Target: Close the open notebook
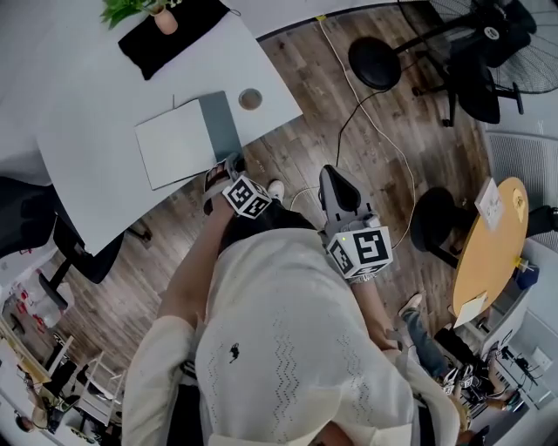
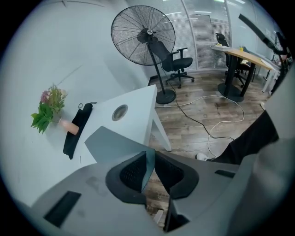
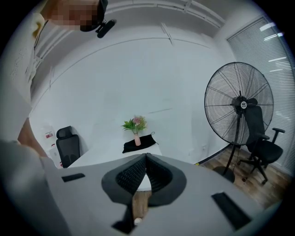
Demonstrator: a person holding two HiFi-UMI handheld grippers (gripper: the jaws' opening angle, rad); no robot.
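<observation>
Left gripper (image 2: 150, 156) jaws clamped on notebook (image 2: 109, 141) cover edge — right gripper (image 3: 146, 157) jaws together, clear of table (image 1: 96, 96).

White table (image 1: 87, 104): open notebook (image 1: 174, 144), black cloth (image 1: 170, 35), round grommet (image 1: 250, 98).

I see the notebook's (image 1: 174, 144) white page and grey-blue cover on a white table (image 1: 78, 113); beyond the notebook, a black cloth (image 1: 187, 30) under a pink vase (image 1: 165, 22).
</observation>
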